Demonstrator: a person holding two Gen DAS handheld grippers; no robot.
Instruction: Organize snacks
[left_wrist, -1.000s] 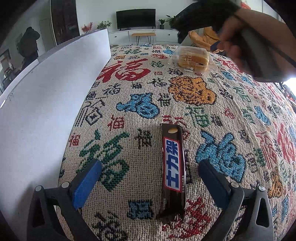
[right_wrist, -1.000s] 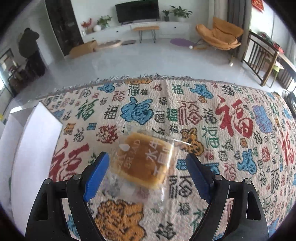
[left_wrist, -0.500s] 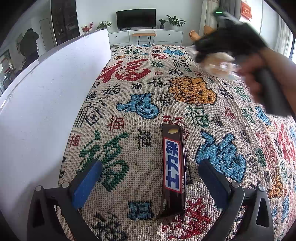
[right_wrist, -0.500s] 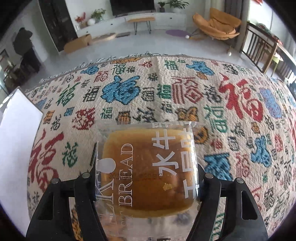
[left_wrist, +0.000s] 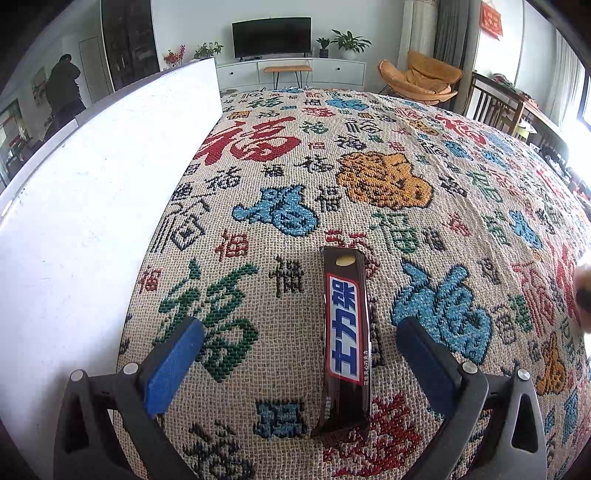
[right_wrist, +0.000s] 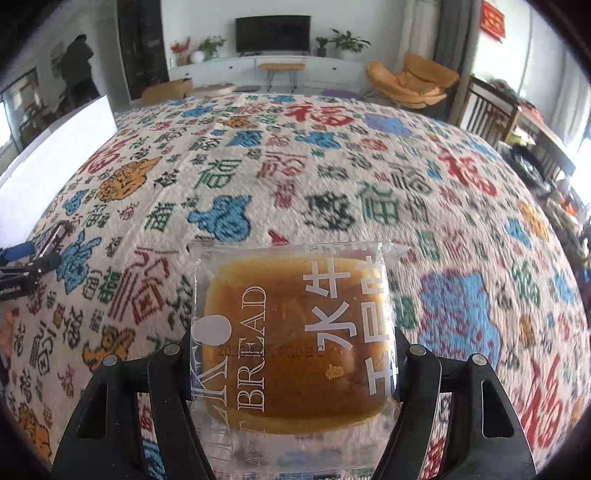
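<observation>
Right gripper (right_wrist: 293, 354) clamped on a wrapped bread (right_wrist: 295, 332), jaws pressing both sides of the clear packet after closing in on it within the last second. Packet filling the space from the 6 o'clock edge of the right wrist view up to centre, lifted clear of the patterned cloth (right_wrist: 332, 177) behind it. Printed sideways in white on the wrapper: "BREAD", part of a second word ending in "K", and large Chinese characters, the first reading "水牛"; a faint dark date stamp across the middle, not legible. Lower end of the packet cut off by the frame, gripper pads hidden behind the wrapper.

Left gripper (left_wrist: 295, 354) spread wide, blue pads (left_wrist: 173, 365) touching nothing. Between them, nearer the 3 o'clock finger, a chocolate bar (left_wrist: 345, 332) lying flat on the cloth, long axis running from 6 toward 12 o'clock. Dark brown wrapper with a blue label edged in red and white Chinese characters "士力架", seen sideways; small print along the label's edge too fine to read. White board (left_wrist: 92, 206) standing along the cloth's edge at 9 o'clock. At the 3 o'clock rim of the left wrist view, a blurred sliver, impossible to identify. Cloth woven all over with "福" characters in red, blue, green and orange.
</observation>
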